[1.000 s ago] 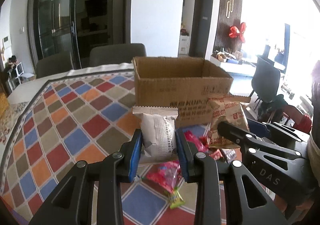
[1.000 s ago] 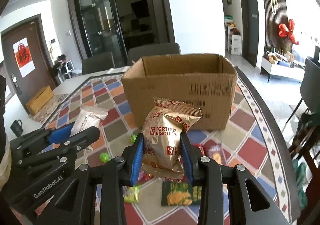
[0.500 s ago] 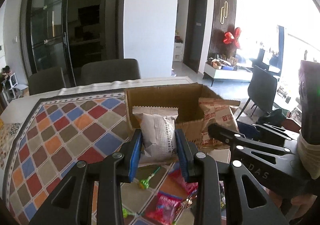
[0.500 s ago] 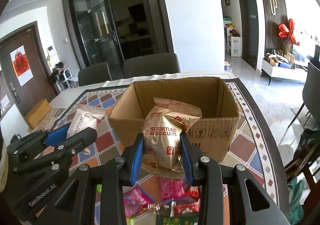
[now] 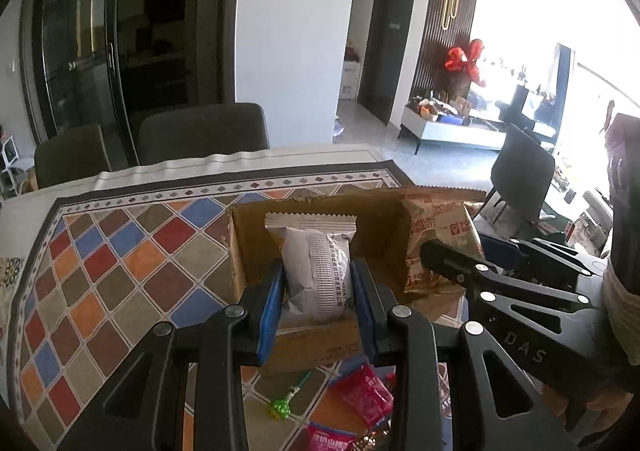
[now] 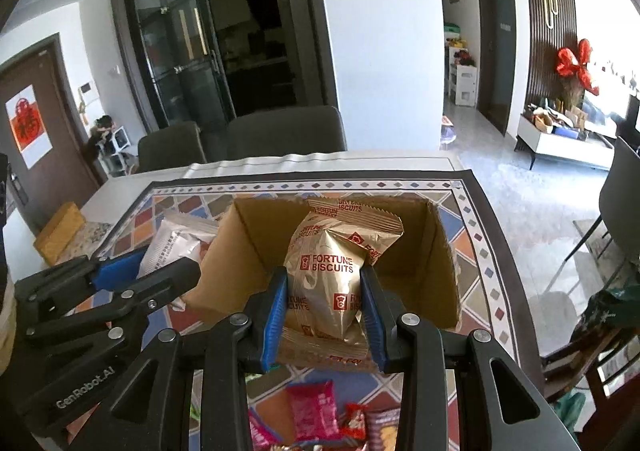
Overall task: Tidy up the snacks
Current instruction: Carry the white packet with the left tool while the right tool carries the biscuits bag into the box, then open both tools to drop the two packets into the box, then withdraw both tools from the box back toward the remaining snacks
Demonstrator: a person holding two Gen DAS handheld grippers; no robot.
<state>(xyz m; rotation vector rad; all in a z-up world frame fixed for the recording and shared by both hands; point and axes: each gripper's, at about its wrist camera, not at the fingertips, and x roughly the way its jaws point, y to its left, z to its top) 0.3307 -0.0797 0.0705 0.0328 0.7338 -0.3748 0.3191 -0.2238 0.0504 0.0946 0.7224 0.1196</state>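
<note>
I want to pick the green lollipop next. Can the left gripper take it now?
Probably not: the left gripper is shut on the white packet over the cardboard box; the lollipop lies uncovered below.

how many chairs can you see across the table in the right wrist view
2. One dark chair stands at the table's far edge, about centre; a second chair stands just left of it. Another dark chair back shows at the right, off the table's side; more may be hidden.

cardboard box [image 6: 442,251] on tablecloth [image 5: 120,251], chairs [image 6: 280,131] behind, loose snacks [image 6: 312,409] before it
</note>
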